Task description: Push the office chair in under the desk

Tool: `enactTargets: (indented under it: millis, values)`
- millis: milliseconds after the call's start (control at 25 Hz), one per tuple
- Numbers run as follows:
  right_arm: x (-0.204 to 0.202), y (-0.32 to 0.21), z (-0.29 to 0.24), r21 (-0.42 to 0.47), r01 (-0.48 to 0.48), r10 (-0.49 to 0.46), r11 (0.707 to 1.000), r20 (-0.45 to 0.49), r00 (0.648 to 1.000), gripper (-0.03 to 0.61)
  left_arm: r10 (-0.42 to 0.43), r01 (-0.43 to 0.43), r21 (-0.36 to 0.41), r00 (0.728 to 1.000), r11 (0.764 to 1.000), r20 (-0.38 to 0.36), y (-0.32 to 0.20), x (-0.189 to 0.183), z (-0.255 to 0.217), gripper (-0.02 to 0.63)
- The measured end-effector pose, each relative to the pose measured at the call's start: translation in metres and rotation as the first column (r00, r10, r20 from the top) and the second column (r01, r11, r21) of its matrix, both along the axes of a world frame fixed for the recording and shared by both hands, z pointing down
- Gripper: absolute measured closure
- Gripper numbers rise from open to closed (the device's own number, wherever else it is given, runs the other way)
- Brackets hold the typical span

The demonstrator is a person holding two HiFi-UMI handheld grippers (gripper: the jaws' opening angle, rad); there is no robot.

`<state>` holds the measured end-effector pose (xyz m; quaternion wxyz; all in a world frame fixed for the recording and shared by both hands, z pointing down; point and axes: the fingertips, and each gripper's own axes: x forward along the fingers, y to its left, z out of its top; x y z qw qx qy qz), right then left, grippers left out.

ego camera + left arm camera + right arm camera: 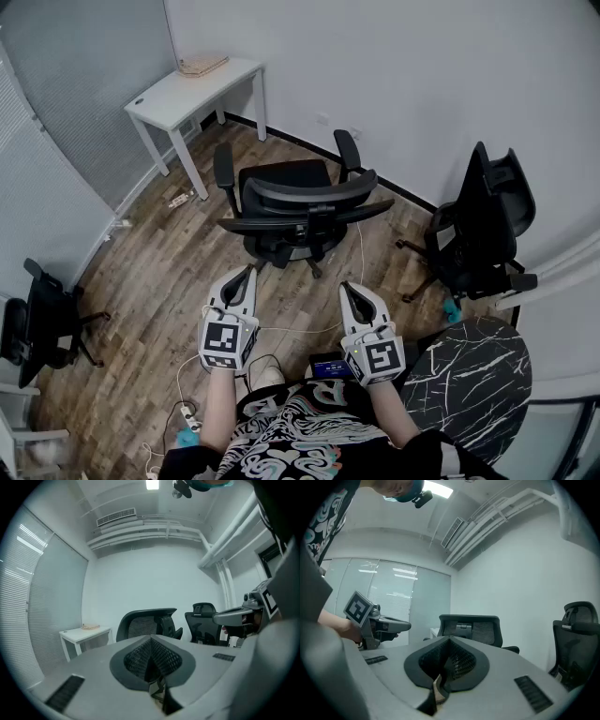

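Two grippers, both w/ jaws shut tight & nothing in them. Going L to R: a spare black chair (42, 323) sits far L by the wall. The white desk (178, 94) is up in the back L corner, w/ a flat tan thing (203, 66) on top. The left gripper (248, 273) points at the office chair (298, 208) but does not touch it. That chair is mid-room, well apart from the desk, its back to the person. The right gripper (347, 286) is near it too, also apart. Another black chair (483, 225) & a round dark table (469, 380) are on the R.

What could go wrong, I think:
- Shut jaws can only push, so they may slip off the chair back.
- Wheels may catch the white cord (291, 328) or the small thing on the floor (180, 198) by the desk leg.
- The chair arms may bump the desk edge.

No box, bin or cup in view.
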<state>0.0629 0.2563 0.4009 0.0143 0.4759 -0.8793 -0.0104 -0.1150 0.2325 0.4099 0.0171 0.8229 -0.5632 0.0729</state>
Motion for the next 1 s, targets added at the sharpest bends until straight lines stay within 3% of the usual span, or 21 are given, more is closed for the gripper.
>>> enactTargets:
  millis: [560,1000]
  values:
    - [0.022,-0.002,0.004,-0.024,0.005,-0.005,1.0,0.008,1.0,0.558,-0.065,0.065,0.02,0.997,0.998,0.038,0.002,0.009,0.0,0.595]
    - [0.046,-0.009,0.009,0.004,0.026,-0.026,1.0,-0.002,1.0,0.558,-0.17,0.166,0.066,0.983,0.984,0.066,0.005,0.017,0.004,0.594]
